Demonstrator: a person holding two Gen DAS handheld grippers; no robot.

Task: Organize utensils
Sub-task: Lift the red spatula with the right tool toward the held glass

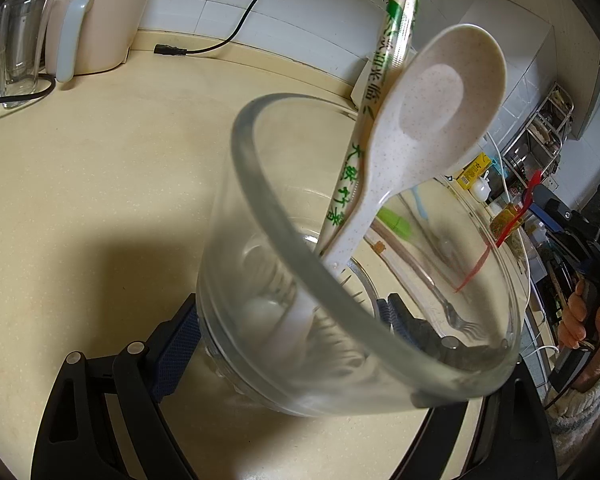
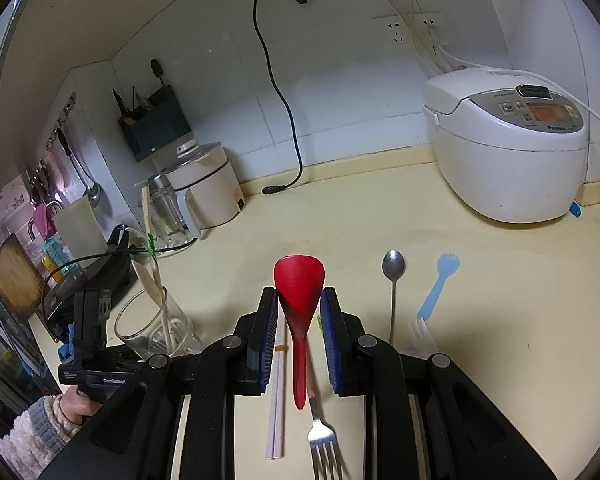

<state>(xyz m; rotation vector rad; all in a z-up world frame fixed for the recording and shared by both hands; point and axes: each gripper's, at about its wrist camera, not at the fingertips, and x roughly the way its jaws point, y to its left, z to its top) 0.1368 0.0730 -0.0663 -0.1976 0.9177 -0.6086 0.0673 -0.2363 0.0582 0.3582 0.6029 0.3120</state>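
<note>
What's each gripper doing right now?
Left gripper: closed on the glass cup.
Right gripper: closed on the red spoon.

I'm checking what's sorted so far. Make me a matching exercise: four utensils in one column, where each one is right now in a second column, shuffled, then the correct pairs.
Things:
1. red spoon
2. speckled spoon
3. metal spoon
4. blue spork

Places:
A. lying on the counter, nearest the rice cooker
B. standing in the glass beside wrapped chopsticks
C. pinched between the right gripper's pads
D. lying on the counter between the right gripper and the blue spork

Pairs: 1-C, 2-B, 3-D, 4-A
</note>
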